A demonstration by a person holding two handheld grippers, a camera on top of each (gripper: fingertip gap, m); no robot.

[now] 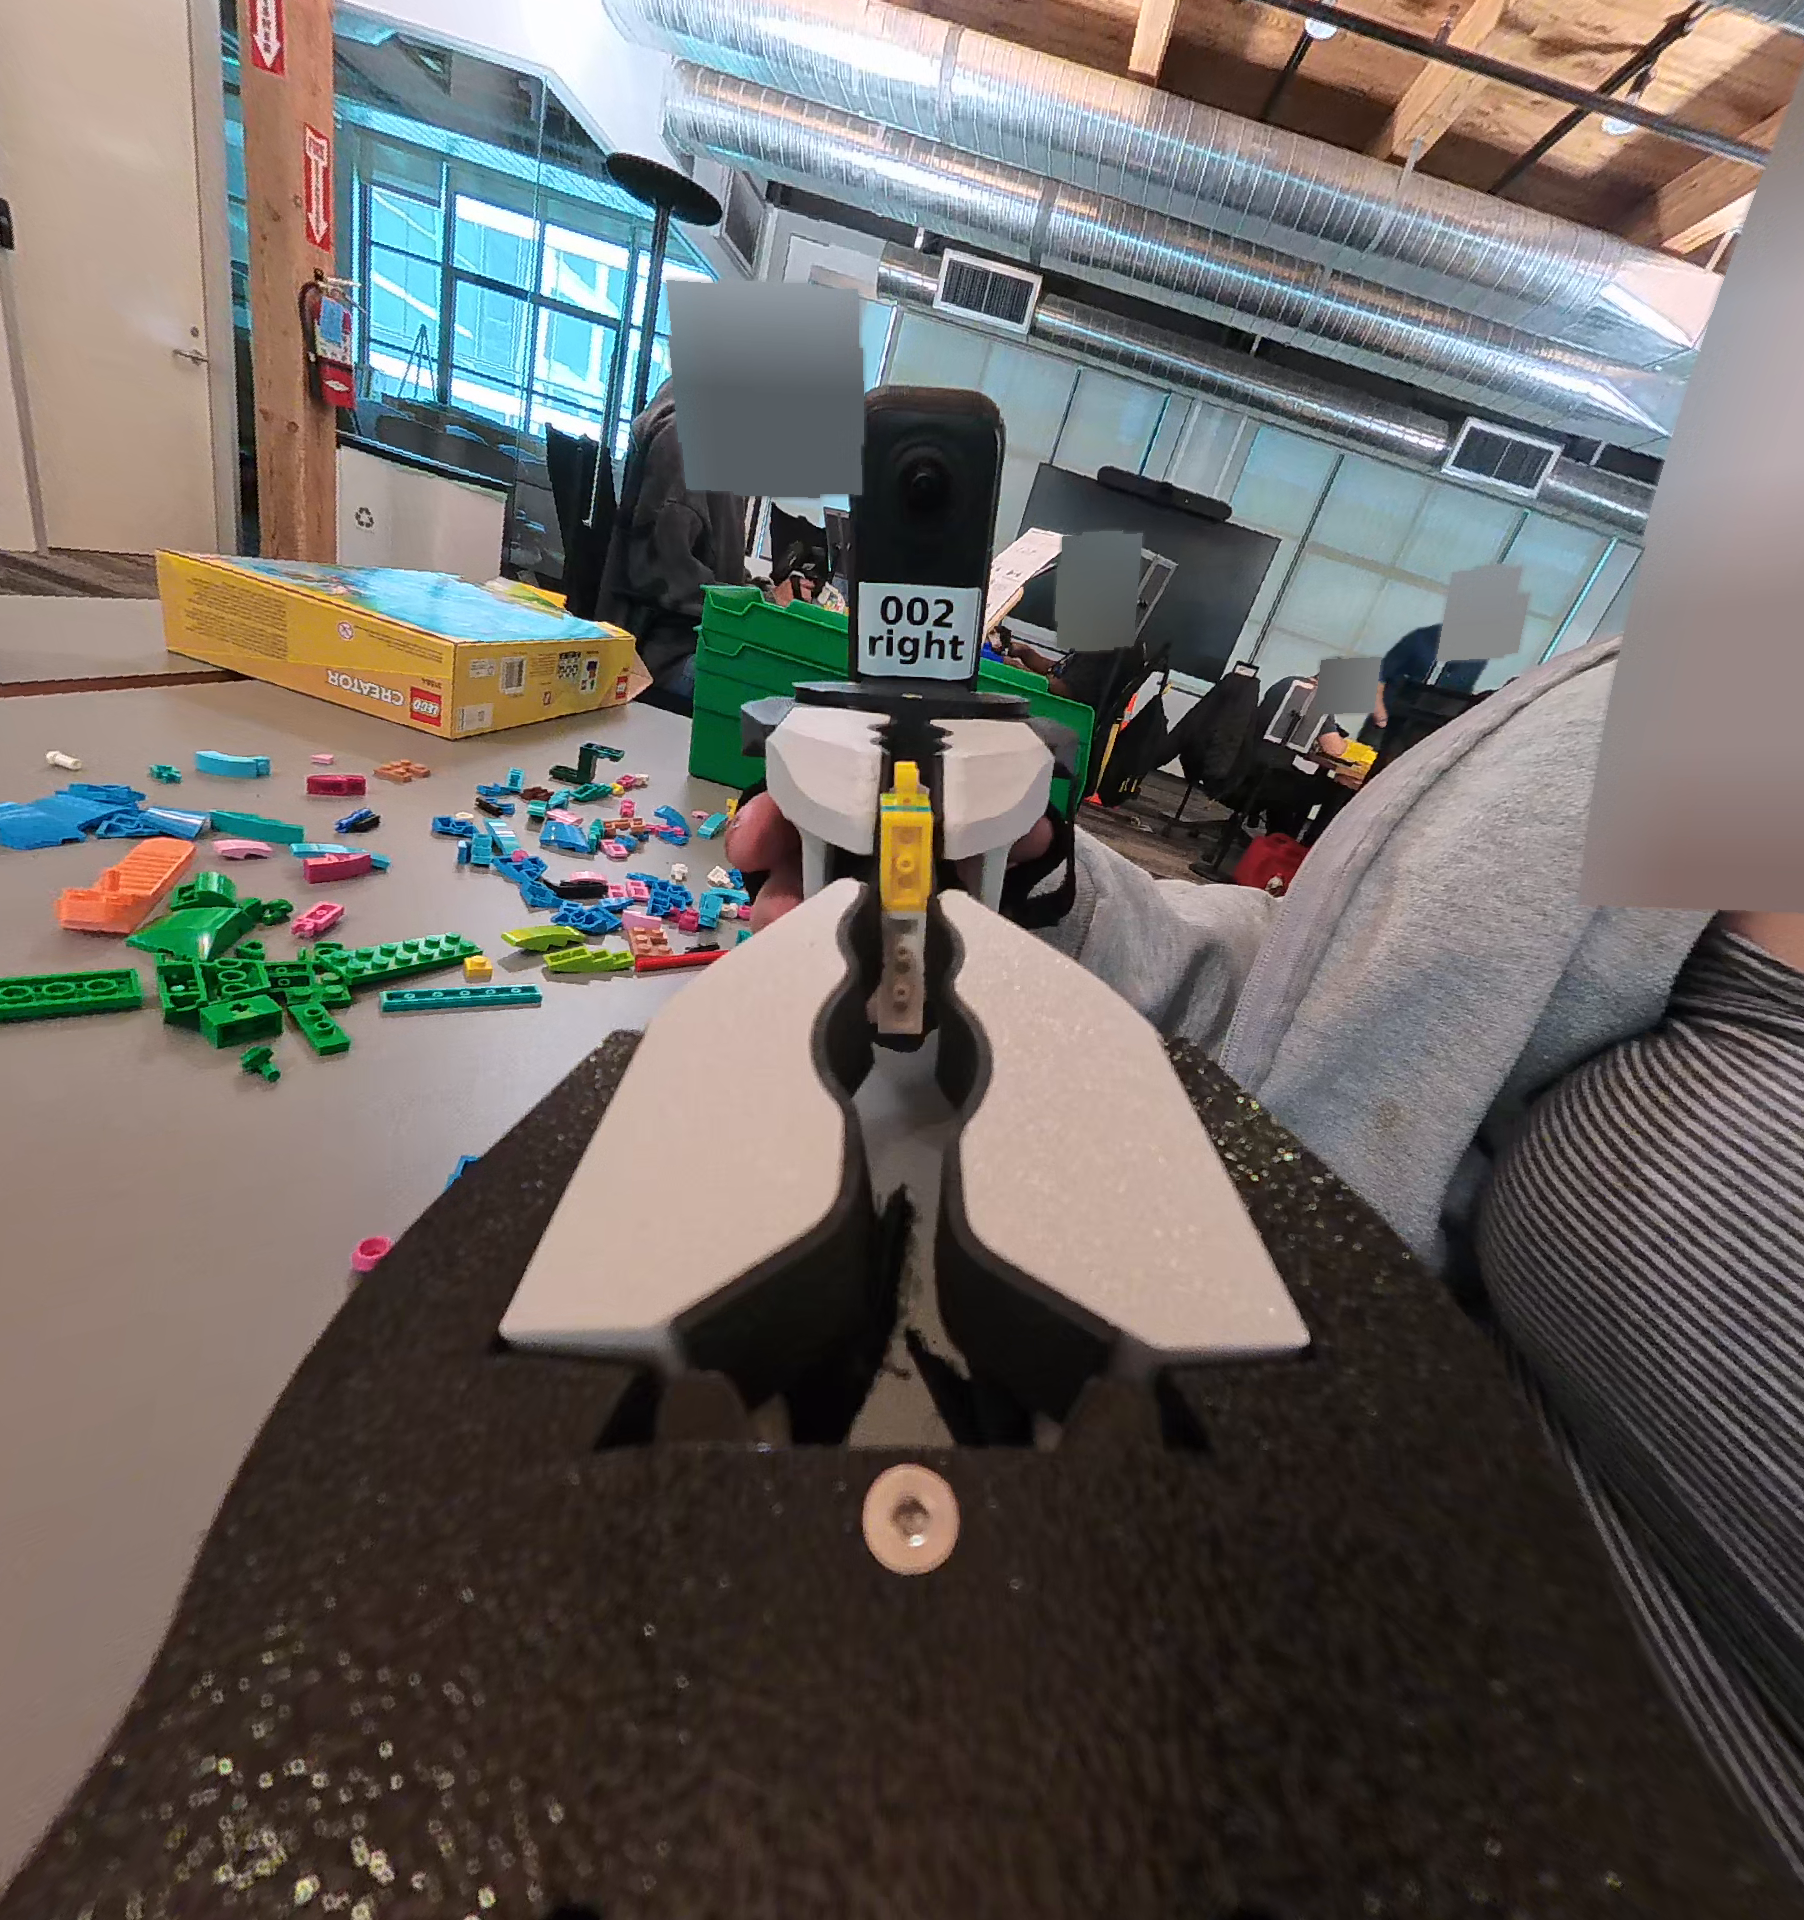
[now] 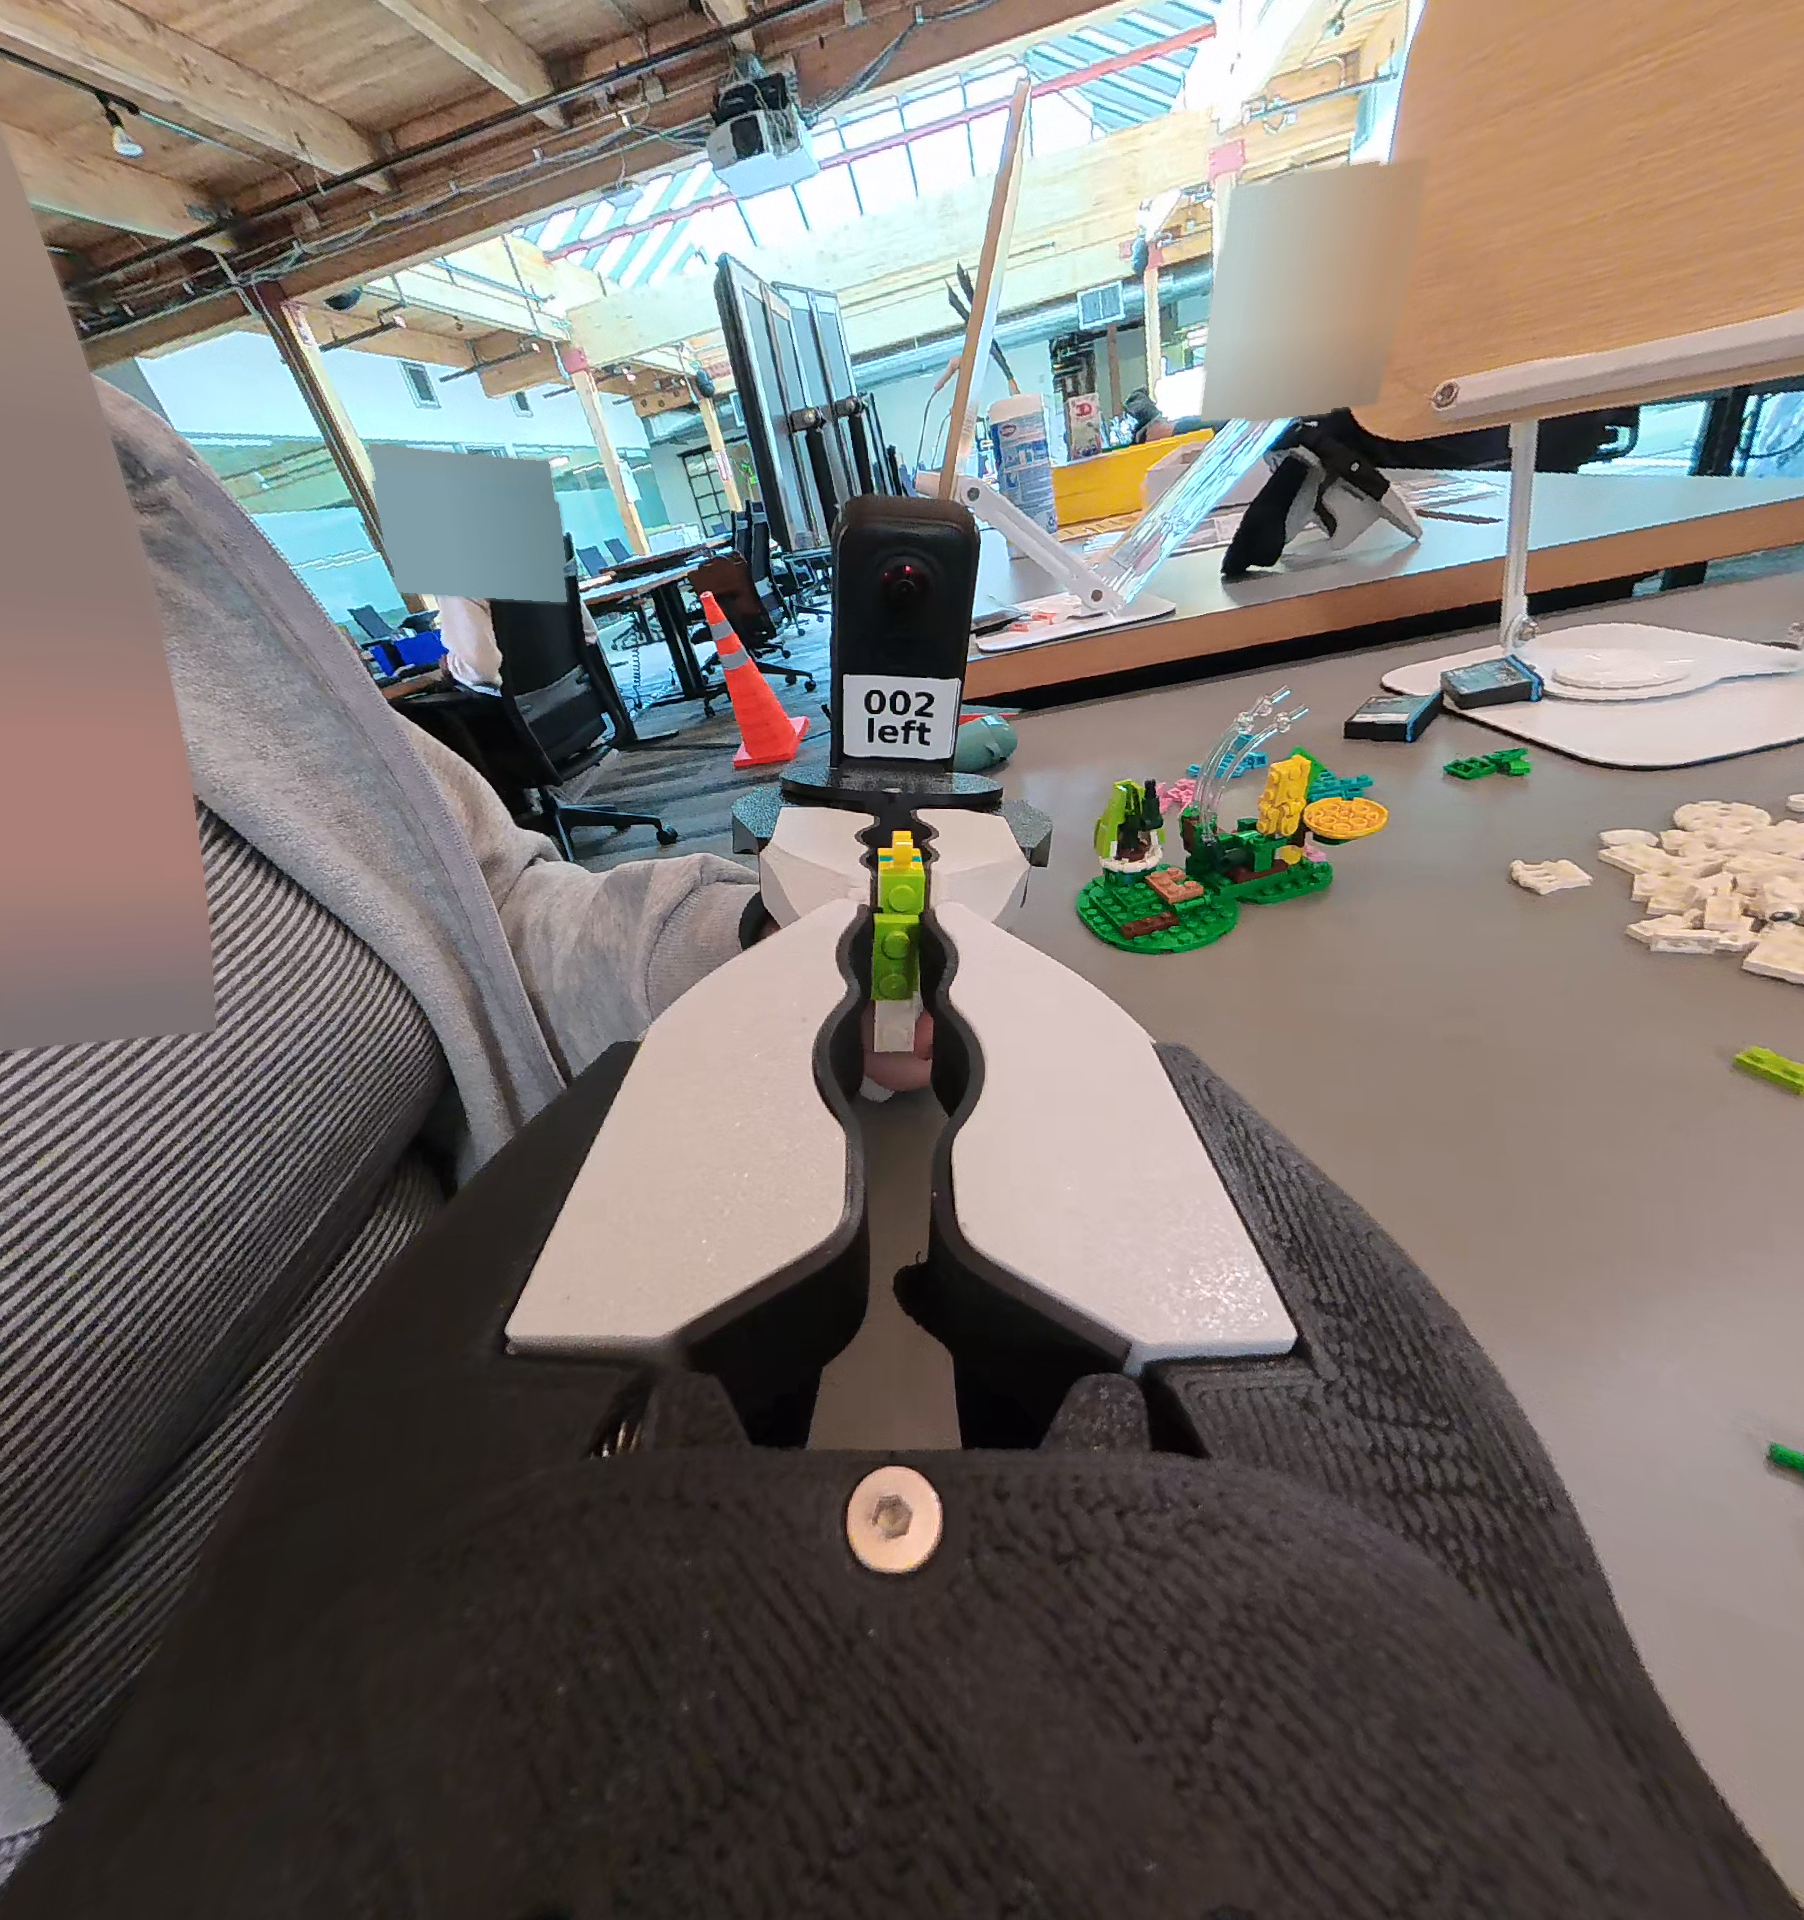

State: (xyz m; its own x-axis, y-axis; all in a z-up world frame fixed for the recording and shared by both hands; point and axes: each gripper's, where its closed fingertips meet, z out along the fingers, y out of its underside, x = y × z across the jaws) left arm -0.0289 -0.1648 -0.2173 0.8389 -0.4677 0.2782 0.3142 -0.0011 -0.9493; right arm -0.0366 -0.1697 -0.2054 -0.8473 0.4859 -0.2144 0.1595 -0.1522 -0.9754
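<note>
Left gripper (image 1: pixel 903 966): jaws narrow, pinching the brick stick (image 1: pixel 906 883) at its tan end.
Right gripper (image 2: pixel 898 966): jaws narrow, pinching the same stick's lime end.
Loose bricks (image 1: pixel 565 883): on table (image 1: pixel 202 1195), 10 o'clock of left gripper.
Green model (image 2: pixel 1204 883): 2 o'clock of right gripper.

Bright even daylight from far windows (image 1: pixel 482 301) and skylights (image 2: pixel 877 156), soft faint shadows, strong wide-angle bending at edges, near foreground slightly soft

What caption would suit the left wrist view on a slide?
Both jaws pinch one small brick stack above a table strewn with loose bricks.
</note>
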